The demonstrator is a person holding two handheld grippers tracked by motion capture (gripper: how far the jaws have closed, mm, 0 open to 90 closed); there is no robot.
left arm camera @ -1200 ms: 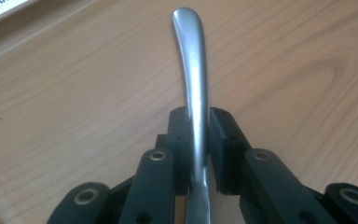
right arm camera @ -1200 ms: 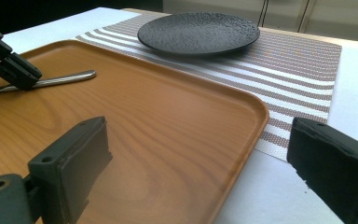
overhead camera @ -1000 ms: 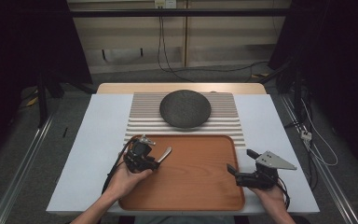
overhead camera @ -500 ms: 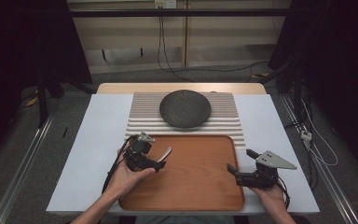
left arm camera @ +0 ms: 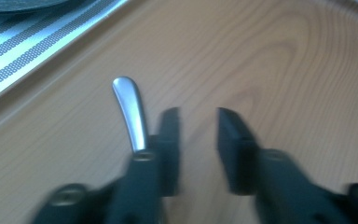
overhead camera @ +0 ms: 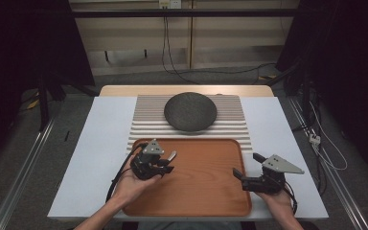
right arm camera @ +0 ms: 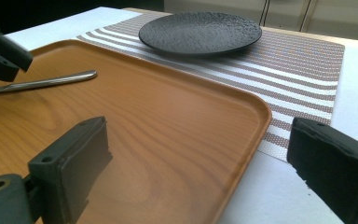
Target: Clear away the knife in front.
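A silver utensil handle [left arm camera: 129, 109] lies on the wooden tray [overhead camera: 206, 191], just outside one jaw of my left gripper [left arm camera: 198, 116], not between the jaws. Those jaws have just been closing and now stand a narrow gap apart with nothing between them. In the high view my left gripper [overhead camera: 168, 167] sits over the tray's left part, with the handle [overhead camera: 171, 156] at its tip. My right gripper [overhead camera: 247, 165] rests at the tray's right edge. It [right arm camera: 200, 140] is wide open and holds nothing, one jaw over the tray [right arm camera: 168, 116] and the other over the white table.
A dark round plate [overhead camera: 190, 111] sits on a striped mat [overhead camera: 230, 120] beyond the tray. White table surface [overhead camera: 100, 143] flanks the tray on both sides. Cables trail from both grippers toward the person's hands.
The left hand has shifted only slightly near the silver handle. The right gripper has stayed where it was, still wide open.
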